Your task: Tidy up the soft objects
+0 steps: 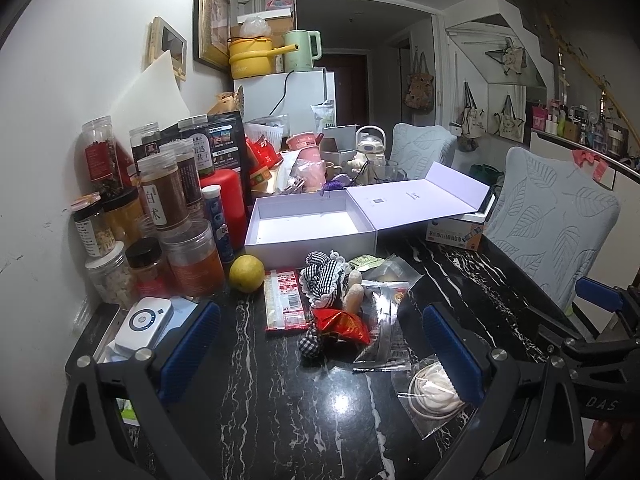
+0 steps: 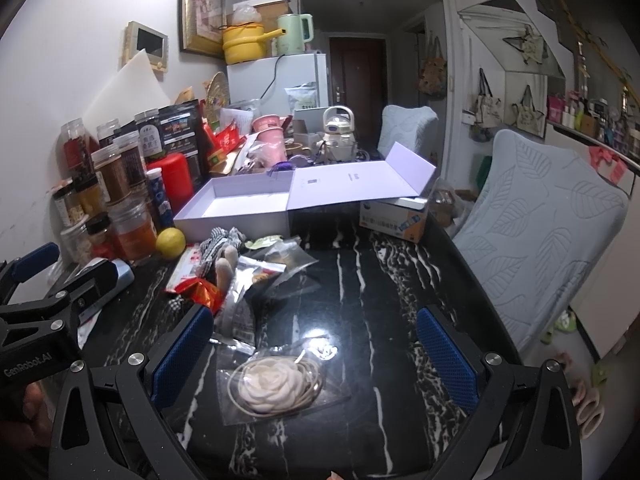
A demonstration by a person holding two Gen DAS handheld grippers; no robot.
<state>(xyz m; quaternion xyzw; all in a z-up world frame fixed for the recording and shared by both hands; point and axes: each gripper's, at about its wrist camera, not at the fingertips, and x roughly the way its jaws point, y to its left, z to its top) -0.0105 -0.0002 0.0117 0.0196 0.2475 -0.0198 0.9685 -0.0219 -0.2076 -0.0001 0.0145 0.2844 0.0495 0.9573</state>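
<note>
Two tongs [image 1: 320, 360] [image 2: 316, 360] gaping, one lavender box [image 1: 308, 224], one checkered doll [image 1: 328, 280]

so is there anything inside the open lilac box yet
No, the lilac box shows only its bare white floor, while the checkered doll lies on the table in front of it.

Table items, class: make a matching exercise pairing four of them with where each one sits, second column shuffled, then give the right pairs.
Column one:
1. lavender box
2. yellow fruit
3. white flower in a clear bag
4. checked cloth doll

Column two:
A. beside the orange-filled jar
B. nearest the right claw, on the black marble table
C. open and empty, behind the pile
D. lying among the packets, in front of the box

Pairs: 1-C, 2-A, 3-B, 4-D
</note>
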